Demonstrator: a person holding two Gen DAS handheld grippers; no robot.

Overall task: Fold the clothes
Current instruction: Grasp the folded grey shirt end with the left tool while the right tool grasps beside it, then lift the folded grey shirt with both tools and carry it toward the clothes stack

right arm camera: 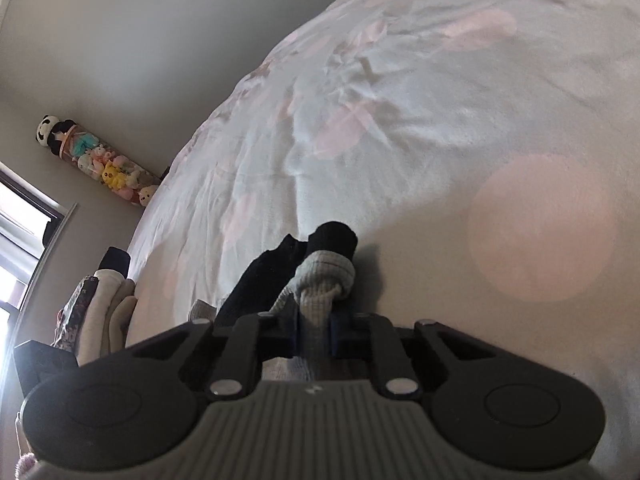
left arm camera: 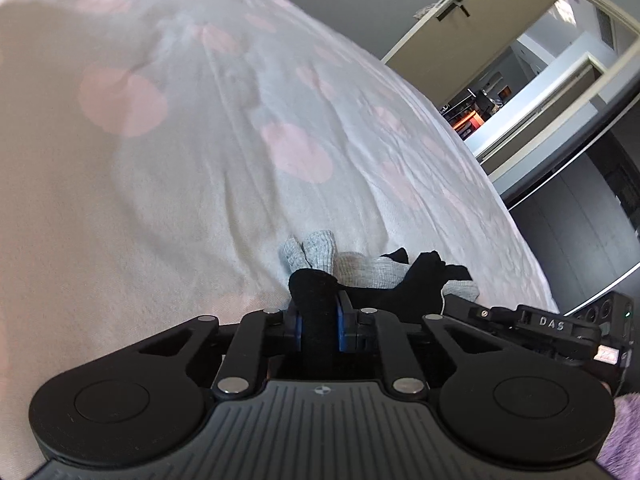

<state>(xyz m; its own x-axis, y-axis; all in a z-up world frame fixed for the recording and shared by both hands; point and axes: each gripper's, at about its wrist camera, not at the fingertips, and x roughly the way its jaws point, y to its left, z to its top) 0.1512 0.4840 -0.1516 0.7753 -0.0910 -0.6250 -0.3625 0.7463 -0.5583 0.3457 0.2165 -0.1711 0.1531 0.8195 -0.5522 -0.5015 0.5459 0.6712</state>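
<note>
black sock sits nearest in the left wrist view, pinched between the blue pads of the left tongs; just beyond it the grey ribbed sock and more dark cloth lie tangled on the bed, whose pale cover has pink spots, with an open door far right. in the right wrist view the right tongs are pressed onto the grey ribbed sock, its cuff bunched just ahead, a black sock touching it beyond; folded clothes are stacked near left, soft toys far left. this looks like sorting socks before folding; next, each hand likely needs to draw its sock clear and lay it flat.
</note>
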